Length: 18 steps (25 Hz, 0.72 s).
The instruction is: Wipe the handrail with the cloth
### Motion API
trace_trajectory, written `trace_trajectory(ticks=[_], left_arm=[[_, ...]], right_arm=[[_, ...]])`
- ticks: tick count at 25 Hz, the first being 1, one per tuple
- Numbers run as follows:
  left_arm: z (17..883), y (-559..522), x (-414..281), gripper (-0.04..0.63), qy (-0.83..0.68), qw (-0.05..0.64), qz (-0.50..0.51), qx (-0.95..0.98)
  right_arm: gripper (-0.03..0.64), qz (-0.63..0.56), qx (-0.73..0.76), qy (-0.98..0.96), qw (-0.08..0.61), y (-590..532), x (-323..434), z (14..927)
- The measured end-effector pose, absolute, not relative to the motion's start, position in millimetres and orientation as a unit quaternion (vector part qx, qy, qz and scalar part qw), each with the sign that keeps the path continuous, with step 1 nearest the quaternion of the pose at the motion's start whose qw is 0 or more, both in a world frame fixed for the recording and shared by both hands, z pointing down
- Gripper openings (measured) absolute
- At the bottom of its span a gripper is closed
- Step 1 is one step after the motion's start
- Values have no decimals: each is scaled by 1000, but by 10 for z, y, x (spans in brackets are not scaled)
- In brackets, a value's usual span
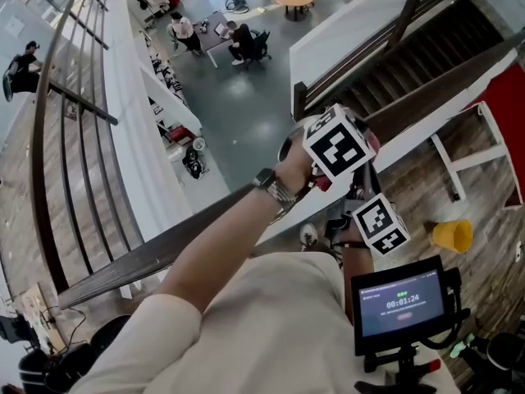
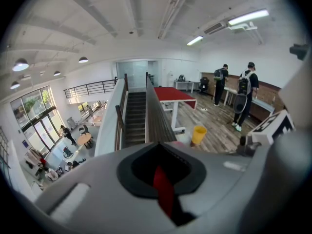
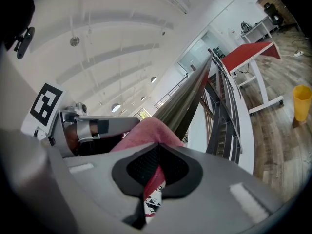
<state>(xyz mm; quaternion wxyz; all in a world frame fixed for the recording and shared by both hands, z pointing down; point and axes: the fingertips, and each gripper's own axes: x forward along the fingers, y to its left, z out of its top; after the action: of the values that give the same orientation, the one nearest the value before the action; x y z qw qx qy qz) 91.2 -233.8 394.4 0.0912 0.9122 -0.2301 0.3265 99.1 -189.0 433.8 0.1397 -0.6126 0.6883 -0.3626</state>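
Note:
The dark wooden handrail [image 1: 123, 265] runs from lower left to upper right in the head view, over an open drop to the floor below. Both grippers sit together on it. My left gripper [image 2: 163, 155] is shut on a strip of the red cloth [image 2: 163, 189], and the handrail [image 2: 156, 121] stretches away ahead of it. My right gripper [image 3: 157, 155] is shut on the same pink-red cloth [image 3: 151, 130], which bulges up over the handrail [image 3: 187, 96]. In the head view only the marker cubes and a bit of cloth [image 1: 322, 185] show; the jaws are hidden.
A yellow bucket [image 1: 453, 235] stands on the wooden floor to the right. A staircase [image 2: 135, 116] descends beside the rail. A red table [image 2: 173, 94] and two people [image 2: 243, 91] are further off. A small screen [image 1: 398, 306] is mounted near my body. People sit at tables [image 1: 238, 39] far below.

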Motion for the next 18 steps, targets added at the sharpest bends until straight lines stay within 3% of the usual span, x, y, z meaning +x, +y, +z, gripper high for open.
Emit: trace_trajectory(ticks=[18], left_arm=[[3925, -2375, 830, 5, -234, 87, 327, 911]], right_arm=[[-6, -358, -605, 701, 116, -1882, 908, 4343]])
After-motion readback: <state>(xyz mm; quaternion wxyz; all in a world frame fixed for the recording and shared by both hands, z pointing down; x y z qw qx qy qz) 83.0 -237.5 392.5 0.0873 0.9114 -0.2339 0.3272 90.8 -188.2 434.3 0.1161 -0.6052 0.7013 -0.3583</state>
